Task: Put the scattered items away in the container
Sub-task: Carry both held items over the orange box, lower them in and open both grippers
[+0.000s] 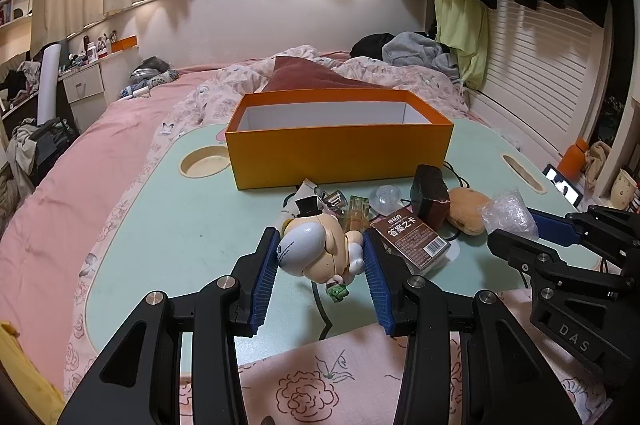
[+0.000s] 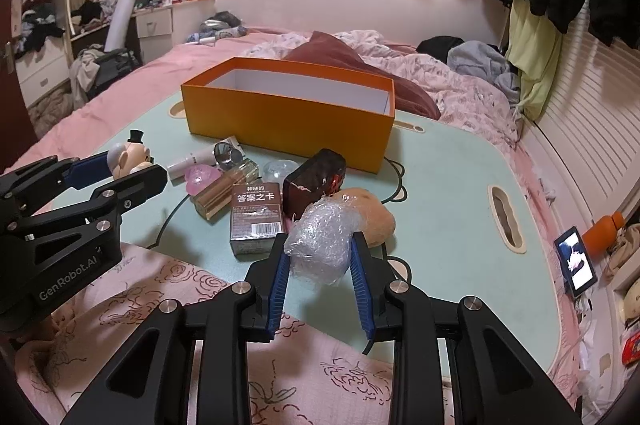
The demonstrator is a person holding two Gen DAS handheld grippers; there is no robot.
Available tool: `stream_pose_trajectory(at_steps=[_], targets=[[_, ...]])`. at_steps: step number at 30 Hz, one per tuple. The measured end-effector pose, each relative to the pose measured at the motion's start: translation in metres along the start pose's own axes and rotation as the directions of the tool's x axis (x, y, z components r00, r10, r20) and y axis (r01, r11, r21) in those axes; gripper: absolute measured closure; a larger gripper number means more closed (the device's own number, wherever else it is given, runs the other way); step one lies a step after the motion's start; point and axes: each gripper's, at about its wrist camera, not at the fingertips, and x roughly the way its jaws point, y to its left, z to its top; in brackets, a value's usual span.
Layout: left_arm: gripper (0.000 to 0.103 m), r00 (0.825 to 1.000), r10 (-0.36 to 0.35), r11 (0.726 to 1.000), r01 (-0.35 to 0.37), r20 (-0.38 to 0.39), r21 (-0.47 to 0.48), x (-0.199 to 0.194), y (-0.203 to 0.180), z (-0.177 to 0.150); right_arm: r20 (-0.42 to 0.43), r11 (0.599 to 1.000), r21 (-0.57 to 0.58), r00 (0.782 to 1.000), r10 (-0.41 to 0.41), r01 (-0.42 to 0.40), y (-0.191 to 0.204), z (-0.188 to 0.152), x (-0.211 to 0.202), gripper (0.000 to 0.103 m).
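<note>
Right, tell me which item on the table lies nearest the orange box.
The dark brown block: it stands just in front of the orange box, closer than the card pack, the perfume bottle or the clear dome.

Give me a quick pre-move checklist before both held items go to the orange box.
1. Left gripper shut on the top-hat figurine: ok, both pads press its sides.
2. Right gripper shut on the bubble wrap wad: ok, though the soft wrap could slip.
3. Orange box open and ready: ok, no lid; white inside walls show, floor hidden.
4. Path to the box: not ok if kept low; the brown card box, dark block and bottles lie between.
5. Held items lifted off the table: cannot tell.
6. Grippers apart from each other: ok.
</note>
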Motion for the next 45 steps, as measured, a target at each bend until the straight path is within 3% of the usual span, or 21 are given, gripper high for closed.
stream_pose_trajectory(at_steps=[13, 19, 26, 31, 36, 40, 45], targets=[[0.06, 1.0, -0.025, 1.0, 0.025, 0.018, 0.015, -0.004, -0.001, 0.015, 0.027, 0.999, 0.031, 0.999, 0.033, -0.034, -0.009, 0.009, -0.006, 0.075], [0.06, 0.997, -0.053, 0.999, 0.053, 0.062, 0.008, -0.002, 0.006, 0.047, 0.073, 0.998, 0.05, 0.996, 0.042, -0.046, -0.018, 0.03, -0.005, 0.075], [0.06, 0.996, -0.059, 0.998, 0.058, 0.069, 0.023, 0.024, 0.022, 0.102, 0.143, 0.996, 0.051, 0.988, 0.06, -0.067, -0.029, 0.078, 0.009, 0.075], [0.06, 0.996, -0.027, 0.999, 0.023, 0.084, 0.046, 0.052, 0.025, 0.128, 0.194, 0.997, 0.047, 0.98, 0.055, -0.065, -0.035, 0.112, 0.027, 0.075], [0.06, 0.997, -0.045, 0.998, 0.042, 0.059, 0.055, 0.093, 0.02, 0.124, 0.189, 0.993, 0.054, 0.978, 0.092, -0.104, -0.038, 0.128, 0.056, 0.075], [0.06, 0.999, -0.045, 0.998, 0.046, -0.02, 0.039, 0.125, 0.019, 0.115, 0.141, 0.986, 0.088, 0.981, 0.131, -0.145, -0.039, 0.129, 0.083, 0.075], [0.06, 0.996, -0.041, 0.999, 0.043, -0.074, 0.023, 0.145, 0.018, 0.112, 0.095, 0.991, 0.085, 0.991, 0.094, -0.102, -0.038, 0.129, 0.11, 0.075]])
